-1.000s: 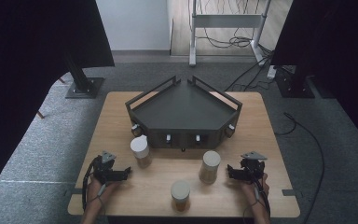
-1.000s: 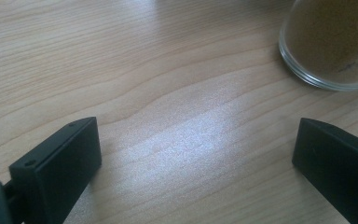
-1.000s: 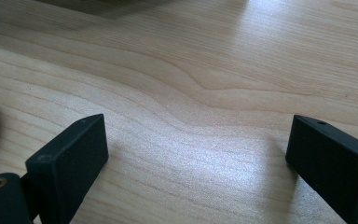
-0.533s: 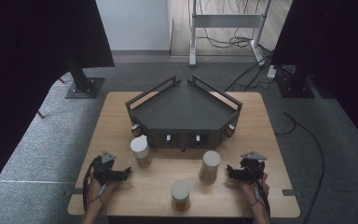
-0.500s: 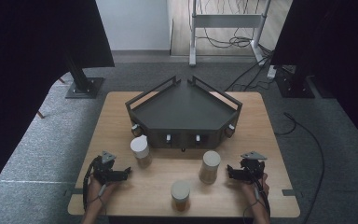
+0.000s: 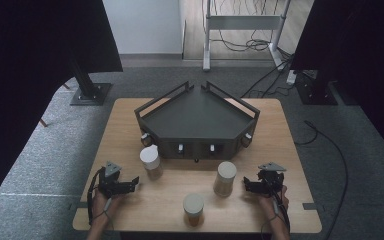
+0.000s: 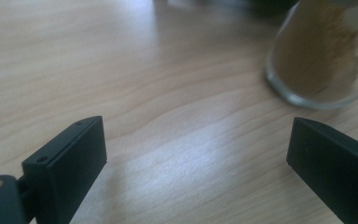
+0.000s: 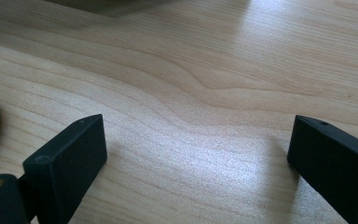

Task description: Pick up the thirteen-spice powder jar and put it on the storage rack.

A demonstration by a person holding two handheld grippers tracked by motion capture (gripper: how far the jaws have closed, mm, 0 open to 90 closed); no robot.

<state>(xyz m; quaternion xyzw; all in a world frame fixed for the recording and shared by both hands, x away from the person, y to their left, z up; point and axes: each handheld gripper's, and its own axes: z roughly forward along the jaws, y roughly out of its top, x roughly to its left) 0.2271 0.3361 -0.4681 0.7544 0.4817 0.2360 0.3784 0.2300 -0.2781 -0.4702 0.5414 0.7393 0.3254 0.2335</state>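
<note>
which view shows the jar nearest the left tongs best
The high view: the left jar stands whole and upright, pale lid on, just ahead of the left tongs. The left gripper view catches only its blurred lower part, glass with brown granular filling, beyond the open jaws. In the right gripper view I cannot pick it out.

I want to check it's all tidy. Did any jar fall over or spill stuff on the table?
No. All three jars stand upright with their lids on: one near the left gripper, at, one by the right gripper, at, one at the front edge. The wooden table shows no spill. Nothing stands out.
</note>
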